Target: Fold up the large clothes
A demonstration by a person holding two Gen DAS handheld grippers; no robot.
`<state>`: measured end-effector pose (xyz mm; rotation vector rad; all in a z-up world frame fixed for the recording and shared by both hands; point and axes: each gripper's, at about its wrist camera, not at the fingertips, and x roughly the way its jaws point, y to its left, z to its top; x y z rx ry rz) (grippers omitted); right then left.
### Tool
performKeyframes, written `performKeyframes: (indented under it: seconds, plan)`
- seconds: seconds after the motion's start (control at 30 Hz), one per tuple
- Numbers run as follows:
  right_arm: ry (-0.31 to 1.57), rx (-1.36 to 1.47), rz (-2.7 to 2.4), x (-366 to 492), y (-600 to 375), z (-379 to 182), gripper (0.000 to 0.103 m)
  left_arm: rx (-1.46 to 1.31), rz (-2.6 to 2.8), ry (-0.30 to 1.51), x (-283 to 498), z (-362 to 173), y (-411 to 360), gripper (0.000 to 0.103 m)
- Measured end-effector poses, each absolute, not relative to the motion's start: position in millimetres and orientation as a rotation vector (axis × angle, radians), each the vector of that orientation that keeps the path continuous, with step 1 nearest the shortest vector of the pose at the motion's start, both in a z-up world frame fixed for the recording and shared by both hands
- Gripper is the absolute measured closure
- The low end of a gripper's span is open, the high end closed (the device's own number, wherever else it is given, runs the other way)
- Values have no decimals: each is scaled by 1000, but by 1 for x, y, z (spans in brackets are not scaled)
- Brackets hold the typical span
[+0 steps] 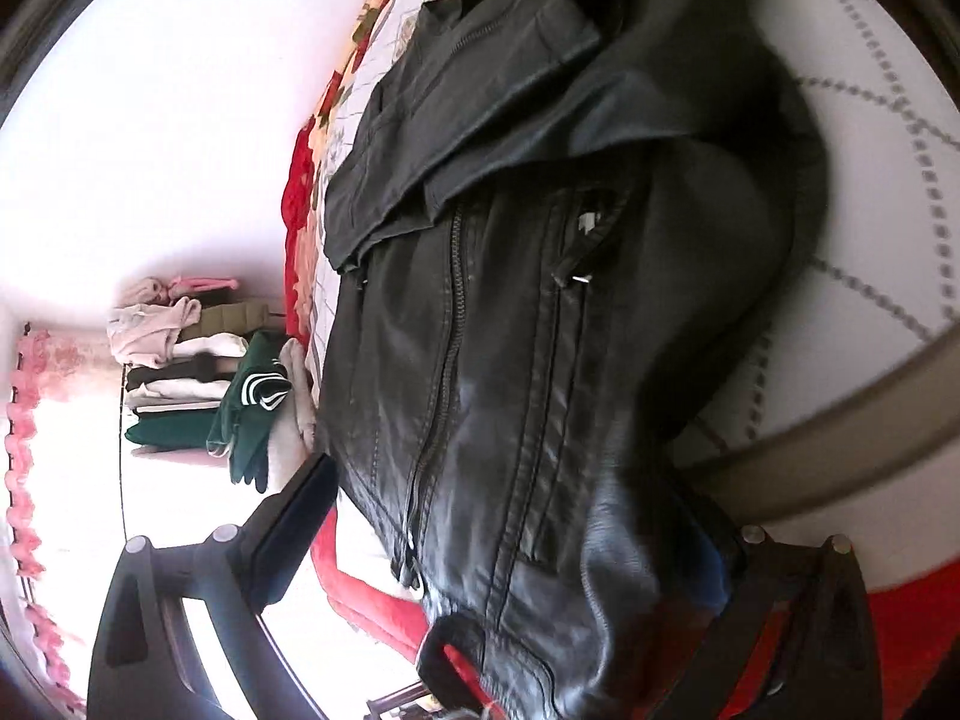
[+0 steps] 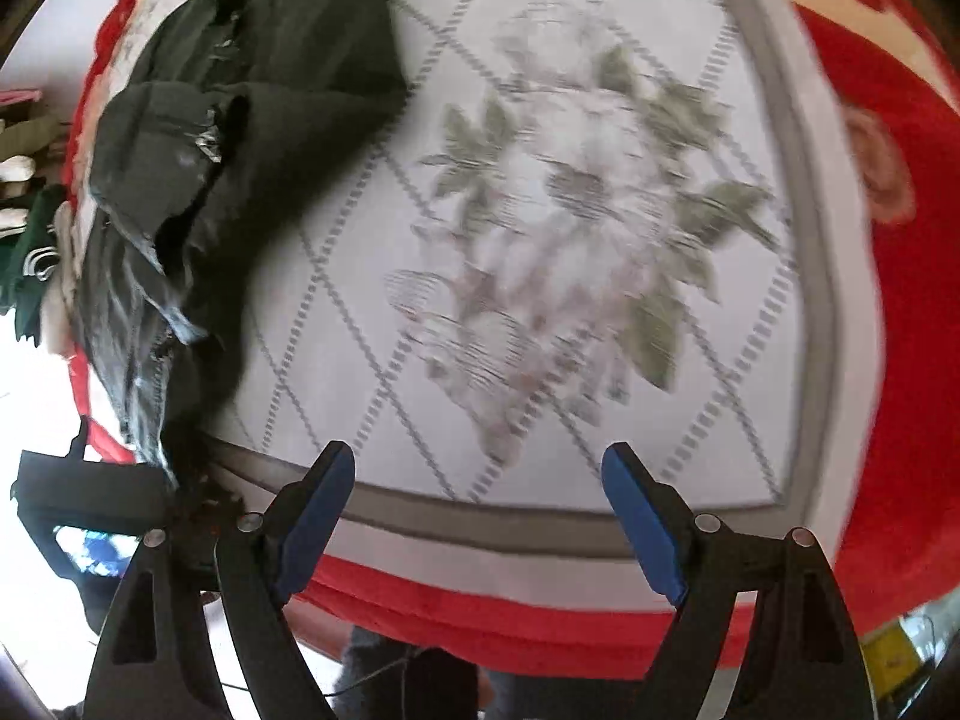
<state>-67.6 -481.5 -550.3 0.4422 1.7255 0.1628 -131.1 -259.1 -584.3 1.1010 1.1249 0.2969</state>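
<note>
The right gripper (image 2: pixel 477 483) is held with its blue-padded fingers (image 2: pixel 315 516) spread wide and nothing between them, tilted steeply down over the bare white patterned bedspread (image 2: pixel 540 240), just inside its grey border. It reads as a hand kept free and ready, parked beside the work rather than in it.

Over to the left gripper (image 1: pixel 510 570): one finger (image 1: pixel 300 516) is seen clear to the side of the black leather jacket (image 1: pixel 510 360), the other is buried behind the hem. Leather is bunched between them, yet whether it is pinched or only draped there cannot be told. The tool is angled gently downward along the jacket's length, low at the hem near the bed's edge.

The jacket is laid along the bed's left side, zipper (image 1: pixel 444 372) up, a sleeve doubled across the chest — partly folded, by the look of it. Beyond, a stack of folded clothes (image 1: pixel 180 372) is seen.
</note>
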Motion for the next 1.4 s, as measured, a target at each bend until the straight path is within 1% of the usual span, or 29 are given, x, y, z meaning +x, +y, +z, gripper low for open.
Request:
performKeyframes:
  seconds: [0.13,0.23,0.3,0.33,0.37,0.43,0.47,0.6,0.67,0.8,1.0,1.07,1.1,1.13,1.17,1.2,1.23,1.3,1.33,1.4]
  plan:
    - [1693,578,252,-52,-468,-565,17,1070,295,1134,-124,-583,-254,0]
    - [1636,884,328,-44,-472,-582,17,1062,287,1137,-126,-578,-255,1]
    - [1605,1037,348,-40,-483,-589,17,1077,241,1134,-137,-576,-264,3]
    - [1594,1100,345,-40,-484,-594,17,1112,209,1108,-146,-577,-271,4]
    - [1583,1156,347,-39,-487,-598,17,1166,177,1072,-158,-581,-278,7]
    - [1571,1196,341,-37,-491,-602,17,1225,165,1018,-167,-588,-281,8]
    - [1574,1200,342,-36,-492,-603,17,1231,177,1011,-166,-589,-278,4]
    - [1592,1170,381,-33,-494,-599,17,1105,288,1065,-138,-576,-254,4]
    - [1584,1234,437,-29,-489,-602,17,1075,304,1073,-132,-569,-250,5]
    - [1539,1440,530,-19,-449,-620,17,1065,298,1034,-137,-557,-250,6]
    - [1479,1552,504,9,-422,-637,14,1113,257,1011,-149,-560,-254,6]
    - [1468,1591,474,16,-412,-640,16,1140,250,1000,-152,-564,-254,6]
    - [1472,1604,456,19,-410,-641,26,1151,243,1002,-153,-566,-254,6]
    - [1497,1589,438,21,-406,-643,54,1161,237,1008,-155,-568,-255,6]
    - [1523,1563,411,22,-403,-644,69,1174,234,1014,-157,-571,-255,6]
    - [1519,1569,402,21,-402,-643,79,1185,231,1032,-159,-575,-254,6]
    - [1514,1586,391,21,-402,-638,84,1189,230,1047,-162,-578,-252,6]
    - [1513,1600,394,21,-402,-632,87,1187,239,1052,-163,-580,-248,6]
    - [1513,1605,405,22,-404,-617,88,1167,249,1064,-162,-579,-245,6]
    - [1517,1608,416,23,-404,-604,89,1139,266,1080,-155,-577,-240,6]
